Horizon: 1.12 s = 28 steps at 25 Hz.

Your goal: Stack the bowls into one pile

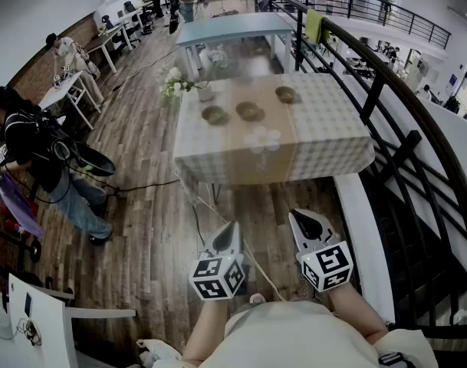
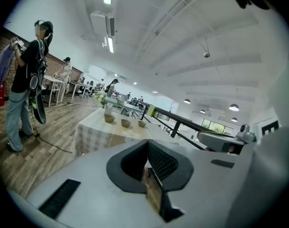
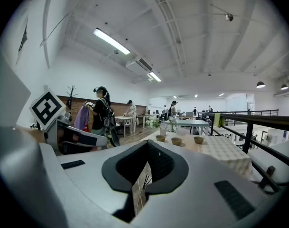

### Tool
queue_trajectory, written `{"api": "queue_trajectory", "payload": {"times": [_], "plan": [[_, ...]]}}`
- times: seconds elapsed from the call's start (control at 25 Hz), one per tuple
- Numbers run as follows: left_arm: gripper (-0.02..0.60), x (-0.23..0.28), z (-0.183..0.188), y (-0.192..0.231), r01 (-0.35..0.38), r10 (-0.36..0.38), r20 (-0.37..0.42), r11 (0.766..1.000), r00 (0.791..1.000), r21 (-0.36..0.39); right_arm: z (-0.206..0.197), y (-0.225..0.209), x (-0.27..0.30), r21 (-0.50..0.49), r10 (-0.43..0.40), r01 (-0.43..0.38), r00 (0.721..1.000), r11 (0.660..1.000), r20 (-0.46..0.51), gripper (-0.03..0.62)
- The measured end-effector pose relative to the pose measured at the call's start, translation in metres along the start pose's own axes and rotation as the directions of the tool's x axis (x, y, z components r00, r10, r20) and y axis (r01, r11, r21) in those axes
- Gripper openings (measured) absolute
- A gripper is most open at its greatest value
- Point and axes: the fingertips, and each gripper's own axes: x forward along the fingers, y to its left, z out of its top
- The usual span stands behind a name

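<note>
Nothing stacked yet. The three bowls (image 1: pixel 248 110) sit in a row on the checked surface (image 1: pixel 333 148), up at 12 o'clock and well apart from both grippers. The left gripper (image 1: pixel 231 230) and right gripper (image 1: pixel 304 219) both have their jaws pressed together, empty. I'd walk in close first, spread the jaws, then pinch one rim squarely.

The checked table (image 1: pixel 325 140) holds three separate bowls (image 1: pixel 248 111) and a vase (image 1: pixel 205 92).

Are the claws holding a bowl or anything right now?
No, nothing is held. The left claw and the right claw are both shut and empty. The bowls sit on the table ahead.
</note>
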Motion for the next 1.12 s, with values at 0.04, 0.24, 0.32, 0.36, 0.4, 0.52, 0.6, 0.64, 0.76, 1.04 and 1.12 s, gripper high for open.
{"api": "queue_trajectory", "payload": {"times": [0.04,0.24,0.32,0.36,0.4,0.52,0.6,0.64,0.76,1.04,1.12], "plan": [[0.005,0.000,0.002,0.001,0.003,-0.003,0.000,1.000,1.000,0.003,0.001,0.001,0.002,0.004,-0.002,0.002,1.000,1.000,0.007,0.000],[0.005,0.000,0.010,0.002,0.025,-0.025,0.000,0.999,1.000,0.019,0.007,0.007,0.006,0.013,-0.015,0.015,0.999,1.000,0.036,0.000],[0.005,0.000,0.011,0.003,0.038,-0.038,-0.003,0.999,0.999,0.022,0.009,0.009,0.008,0.017,-0.024,0.023,0.999,1.000,0.042,0.000],[0.005,0.000,0.011,0.003,0.043,-0.043,-0.005,0.999,0.999,0.024,0.009,0.011,0.009,0.019,-0.026,0.025,0.999,1.000,0.045,0.000],[0.005,0.000,0.011,0.005,0.048,-0.047,-0.007,0.999,0.999,0.025,0.010,0.012,0.010,0.020,-0.027,0.026,0.999,0.999,0.046,0.000],[0.004,0.001,0.011,0.010,0.055,-0.054,-0.013,0.998,0.998,0.025,0.010,0.017,0.015,0.020,-0.024,0.023,0.999,1.000,0.046,0.000],[0.005,0.002,0.010,0.014,0.058,-0.057,-0.021,0.998,0.998,0.023,0.010,0.021,0.018,0.020,-0.021,0.020,0.999,1.000,0.046,0.000],[0.005,0.002,0.010,0.016,0.059,-0.059,-0.027,0.998,0.998,0.021,0.010,0.022,0.019,0.022,-0.020,0.019,0.999,1.000,0.047,0.000],[0.005,0.002,0.007,0.021,0.064,-0.063,-0.040,0.998,0.997,0.017,0.008,0.026,0.021,0.042,-0.015,0.013,0.999,0.999,0.052,0.000],[0.005,0.007,0.008,0.028,0.067,-0.067,-0.045,0.998,0.997,-0.002,0.004,0.029,0.026,0.060,-0.011,0.009,0.999,0.998,0.031,0.000],[0.005,0.010,0.009,0.030,0.065,-0.065,-0.047,0.998,0.997,-0.003,0.005,0.027,0.030,0.060,-0.007,0.005,1.000,0.998,0.028,0.000]]}}
